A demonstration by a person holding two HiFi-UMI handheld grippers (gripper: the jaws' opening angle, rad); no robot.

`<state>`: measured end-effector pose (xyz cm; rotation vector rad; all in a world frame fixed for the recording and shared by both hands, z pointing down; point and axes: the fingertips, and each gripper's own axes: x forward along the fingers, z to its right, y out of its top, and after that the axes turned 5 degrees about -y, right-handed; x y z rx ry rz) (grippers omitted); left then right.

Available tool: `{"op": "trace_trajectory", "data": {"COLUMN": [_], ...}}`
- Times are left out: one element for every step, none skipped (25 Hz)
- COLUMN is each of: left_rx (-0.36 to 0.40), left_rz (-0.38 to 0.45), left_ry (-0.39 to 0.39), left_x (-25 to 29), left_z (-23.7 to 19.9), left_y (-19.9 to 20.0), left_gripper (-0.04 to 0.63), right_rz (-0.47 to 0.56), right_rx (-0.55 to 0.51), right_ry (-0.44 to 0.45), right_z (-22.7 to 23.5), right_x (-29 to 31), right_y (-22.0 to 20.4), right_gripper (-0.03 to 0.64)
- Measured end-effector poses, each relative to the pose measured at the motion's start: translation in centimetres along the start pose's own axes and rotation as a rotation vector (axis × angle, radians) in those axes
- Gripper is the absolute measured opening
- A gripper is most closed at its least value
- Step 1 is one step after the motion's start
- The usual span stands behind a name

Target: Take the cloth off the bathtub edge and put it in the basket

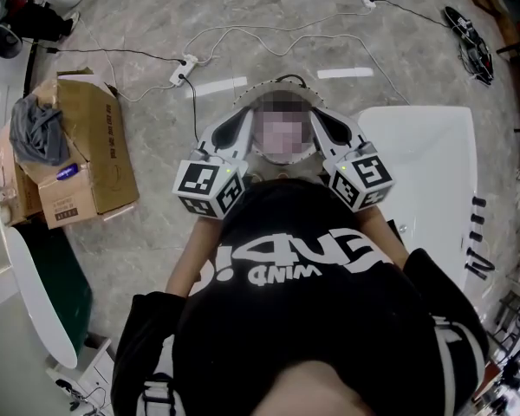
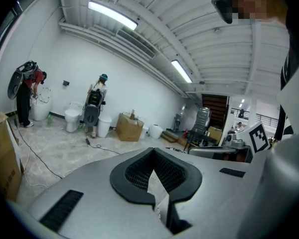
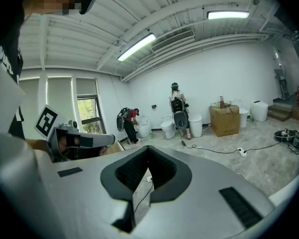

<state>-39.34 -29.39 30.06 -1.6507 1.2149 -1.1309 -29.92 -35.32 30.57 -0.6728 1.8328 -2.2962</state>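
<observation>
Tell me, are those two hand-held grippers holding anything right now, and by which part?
Nothing is held. The left hand-held gripper and the right hand-held gripper both have their jaws shut with nothing between them.

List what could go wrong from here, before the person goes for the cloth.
1. Cables and a power strip cross the floor just ahead; a step forward could snag them.
2. The left gripper and right gripper are both shut and empty; they must open before any grasp.
3. The only cloth I can make out, grey, lies on a cardboard box, with no basket in view.
</observation>
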Motion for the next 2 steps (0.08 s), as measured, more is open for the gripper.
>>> {"op": "trace_trajectory", "data": {"left_rx": [-0.003, -0.005], "left_rz": [-0.001, -0.003], "left_ry": [0.001, 0.002], "left_x": [-0.03, -0.05], "left_z": [0.03, 0.06], "left_y": [-0.17, -0.34], "left_gripper": [0.014, 0.014], "right_rz": [-0.003, -0.006], "right_rx": [0.002, 0.003], "right_ry": [0.000, 0.000], "right_z": [-0.01, -0.02], "right_x": [-0.04, -0.08], "right_y": [-0.18, -0.36], "right_gripper": [0.014, 0.014]}}
